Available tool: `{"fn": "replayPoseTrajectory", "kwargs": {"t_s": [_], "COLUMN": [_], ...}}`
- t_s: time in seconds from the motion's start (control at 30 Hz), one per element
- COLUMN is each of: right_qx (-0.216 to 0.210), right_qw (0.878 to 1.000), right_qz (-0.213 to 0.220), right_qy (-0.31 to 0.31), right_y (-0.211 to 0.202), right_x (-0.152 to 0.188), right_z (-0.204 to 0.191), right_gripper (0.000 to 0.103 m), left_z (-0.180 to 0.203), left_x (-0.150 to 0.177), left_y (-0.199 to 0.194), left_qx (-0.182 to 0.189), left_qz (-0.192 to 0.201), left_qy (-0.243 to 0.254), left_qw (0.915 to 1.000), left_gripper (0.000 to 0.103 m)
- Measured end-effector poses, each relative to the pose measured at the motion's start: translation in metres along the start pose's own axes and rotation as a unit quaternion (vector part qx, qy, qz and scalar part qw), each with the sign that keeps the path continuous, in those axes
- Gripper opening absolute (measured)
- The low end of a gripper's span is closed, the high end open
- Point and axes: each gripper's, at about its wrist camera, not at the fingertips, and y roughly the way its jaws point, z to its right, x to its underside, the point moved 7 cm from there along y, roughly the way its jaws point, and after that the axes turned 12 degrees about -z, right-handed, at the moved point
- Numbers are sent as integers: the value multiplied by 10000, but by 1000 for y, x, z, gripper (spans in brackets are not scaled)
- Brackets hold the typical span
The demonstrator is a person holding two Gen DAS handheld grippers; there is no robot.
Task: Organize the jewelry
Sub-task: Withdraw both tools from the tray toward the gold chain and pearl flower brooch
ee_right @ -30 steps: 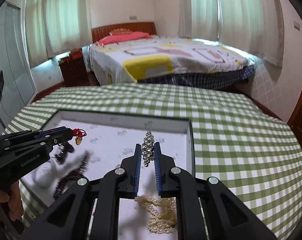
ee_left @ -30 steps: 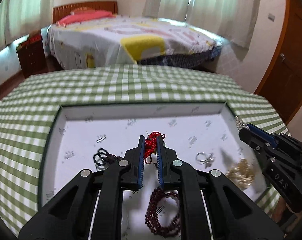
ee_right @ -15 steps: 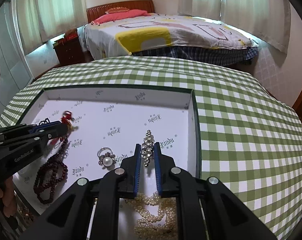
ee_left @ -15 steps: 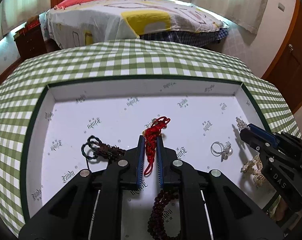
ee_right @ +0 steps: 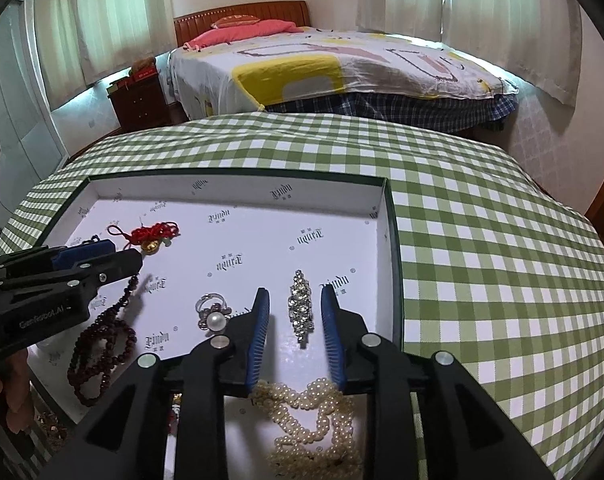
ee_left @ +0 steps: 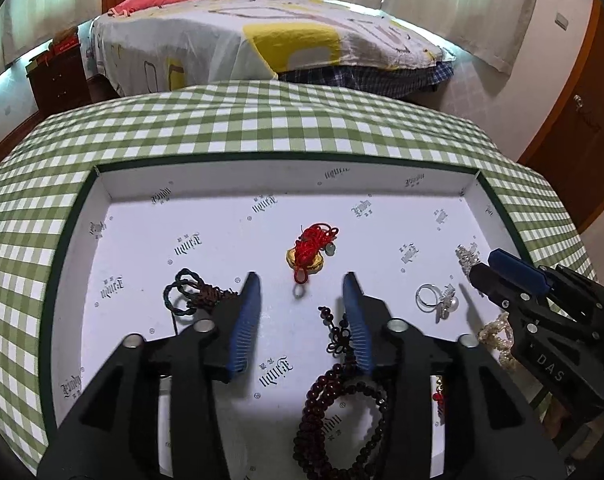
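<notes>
A white box (ee_left: 222, 176) (ee_right: 238, 188) with a dark green rim lies on the checked table. My left gripper (ee_left: 301, 280) is open; the red knotted charm with a gold piece (ee_left: 307, 250) (ee_right: 152, 237) lies on the box floor just beyond its tips. My right gripper (ee_right: 295, 294) is open; the rhinestone brooch (ee_right: 300, 309) (ee_left: 466, 257) lies between its fingertips. A pearl ring (ee_right: 212, 314) (ee_left: 437, 300), dark red bead bracelet (ee_left: 341, 412) (ee_right: 102, 344), pearl strand (ee_right: 313, 420) and dark cord (ee_left: 194, 292) also lie in the box.
The green-and-white checked tablecloth (ee_right: 481, 260) covers the table around the box. A bed (ee_left: 262, 40) stands beyond the far table edge, a dark nightstand (ee_left: 56, 76) to its left and a wooden door (ee_left: 581, 120) at the right.
Both grippers have opened. The left one let go of the red charm and the right one let go of the brooch; both pieces now lie on the box floor.
</notes>
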Motion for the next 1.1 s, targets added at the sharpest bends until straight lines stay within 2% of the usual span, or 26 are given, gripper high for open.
{"fn": "replayPoseTrajectory", "kwargs": {"t_s": [0.23,0.37,0.57,0.87,1.1], "right_qx": [-61,-56,9,51,76], "right_qw": [9992,9982,9960,9946,9967], "right_qz": [387,593,878,995,728], "right_qy": [57,53,137,297,358], "right_y": [-29,-48,-74,-97,-90], "right_x": [-2,-3,0,30,75], "right_z": [-1,-3,-5,-14,-22], "right_gripper": [35,36,42,47,47], "left_z": [6,9,6,-5,-12], "left_x": [2,8,21,51,84], "left_y": [-38,-70,-107,-129,-125], "left_qx": [16,-97,-182,-285,-291], "left_qz": [648,1154,1681,1782,1611], "left_qy": [117,240,199,40,-77], "left_qw": [9978,9930,9854,9836,9865], "left_gripper": [56,61,67,68,68]}}
